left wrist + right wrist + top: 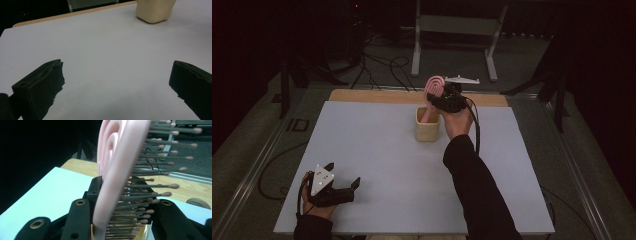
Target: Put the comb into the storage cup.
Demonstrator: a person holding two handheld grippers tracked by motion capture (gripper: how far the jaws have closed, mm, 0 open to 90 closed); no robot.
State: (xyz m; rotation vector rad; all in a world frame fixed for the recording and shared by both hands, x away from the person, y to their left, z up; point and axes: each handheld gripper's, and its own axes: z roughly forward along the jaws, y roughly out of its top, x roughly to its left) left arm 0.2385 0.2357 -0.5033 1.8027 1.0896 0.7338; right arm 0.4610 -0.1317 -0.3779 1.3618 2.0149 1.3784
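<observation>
A pink hairbrush [435, 84] with dark, ball-tipped bristles [155, 180] stands nearly upright, its handle reaching down into a cream cup [427, 131] at the table's far middle. My right gripper [446, 97] is shut on the brush just above the cup's rim; in the right gripper view the two black jaws clamp the brush body [117, 170] from both sides. My left gripper [343, 173] rests at the table's near left corner, open, with nothing between its fingers [42, 85]. The left gripper view has the cup [155, 11] at its top right edge.
A pale blue mat [377, 150] covers the table, with a wooden strip [377, 96] bare along the far edge. Behind the table a grey metal stand [457, 30] and cables [382, 65] lie on the dark floor. A black sleeve [474, 185] crosses the right half.
</observation>
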